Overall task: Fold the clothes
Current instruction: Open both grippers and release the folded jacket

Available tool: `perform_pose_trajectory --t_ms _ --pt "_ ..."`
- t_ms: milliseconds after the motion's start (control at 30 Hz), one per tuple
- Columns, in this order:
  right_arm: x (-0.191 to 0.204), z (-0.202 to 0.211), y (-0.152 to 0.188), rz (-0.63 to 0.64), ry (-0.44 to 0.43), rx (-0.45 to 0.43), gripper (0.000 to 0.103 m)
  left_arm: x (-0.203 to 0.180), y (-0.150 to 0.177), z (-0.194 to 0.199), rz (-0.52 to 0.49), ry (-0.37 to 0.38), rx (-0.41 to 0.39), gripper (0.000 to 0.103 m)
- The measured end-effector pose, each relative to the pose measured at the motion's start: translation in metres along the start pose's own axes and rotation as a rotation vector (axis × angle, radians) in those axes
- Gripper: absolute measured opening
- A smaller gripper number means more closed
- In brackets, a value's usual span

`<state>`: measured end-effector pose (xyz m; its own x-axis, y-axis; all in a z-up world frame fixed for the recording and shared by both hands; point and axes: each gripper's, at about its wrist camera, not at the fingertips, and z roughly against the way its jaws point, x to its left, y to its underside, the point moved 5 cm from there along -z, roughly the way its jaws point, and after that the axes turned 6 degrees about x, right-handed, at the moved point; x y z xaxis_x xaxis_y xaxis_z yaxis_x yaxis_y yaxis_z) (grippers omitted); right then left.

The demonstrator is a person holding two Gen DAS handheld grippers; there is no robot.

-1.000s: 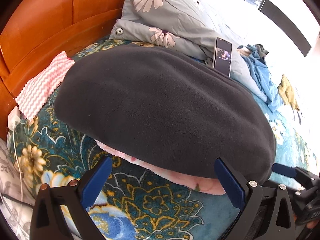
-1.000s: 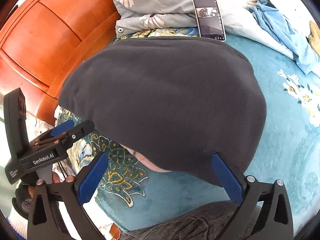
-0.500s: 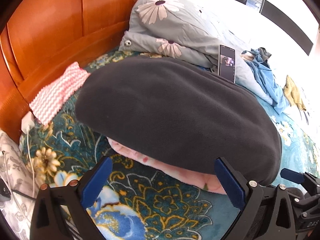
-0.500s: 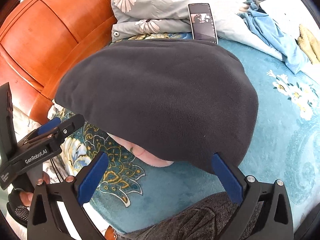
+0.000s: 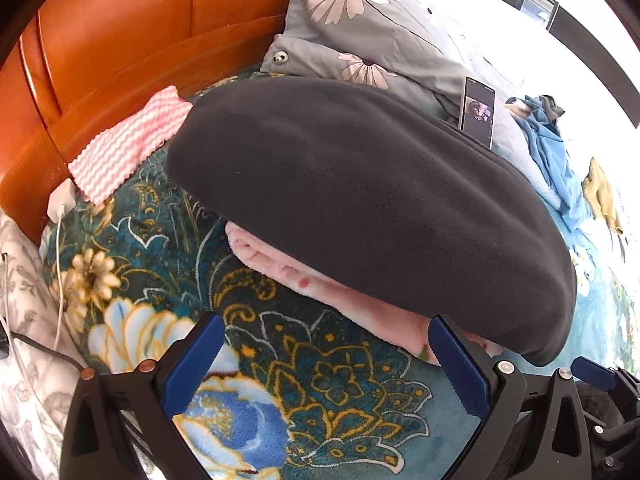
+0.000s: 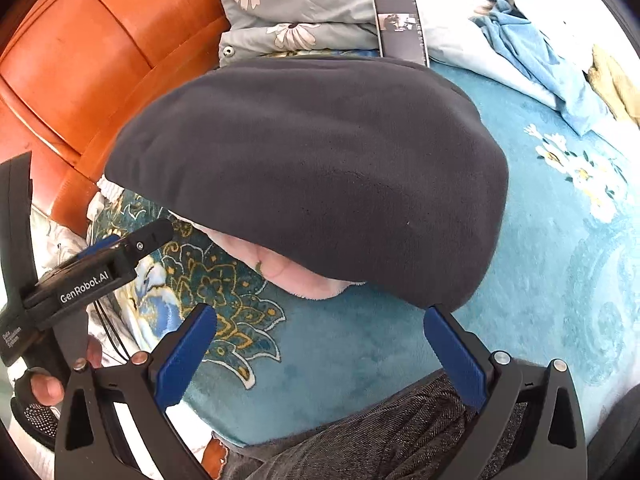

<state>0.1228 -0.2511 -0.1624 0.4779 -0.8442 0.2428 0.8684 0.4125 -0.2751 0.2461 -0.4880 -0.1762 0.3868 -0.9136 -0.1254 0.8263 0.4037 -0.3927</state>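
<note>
A folded dark grey fleece garment point(image 5: 368, 208) point(image 6: 320, 176) lies on top of a folded pink garment point(image 5: 320, 280) point(image 6: 296, 272) on the patterned bed blanket. My left gripper point(image 5: 324, 360) is open just in front of the stack, nothing between its blue pads. My right gripper point(image 6: 320, 344) is open too, a short way back from the fleece's near right corner. The left gripper's body point(image 6: 92, 276) shows at the left of the right wrist view, held by a hand.
An orange wooden headboard point(image 5: 120, 40) runs behind the stack. A pink-and-white zigzag cloth point(image 5: 128, 140) lies left of it. Behind are a grey flowered pillow point(image 5: 372, 28), a phone point(image 5: 476, 116) point(image 6: 402, 28), blue clothes point(image 5: 556, 160) and a charger with cable point(image 5: 60, 204). A grey-trousered leg point(image 6: 380, 440) is below.
Both grippers have drawn back from the fleece stack, which looks smaller and farther now. The stack itself has not moved and both grippers stay open.
</note>
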Motion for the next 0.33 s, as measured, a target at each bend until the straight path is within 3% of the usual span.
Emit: perform_pose_trajectory --t_ms 333 --pt "-0.0013 -0.0021 0.0019 0.011 0.002 0.008 0.103 -0.0040 0.0077 -0.0021 -0.043 -0.015 0.018 0.103"
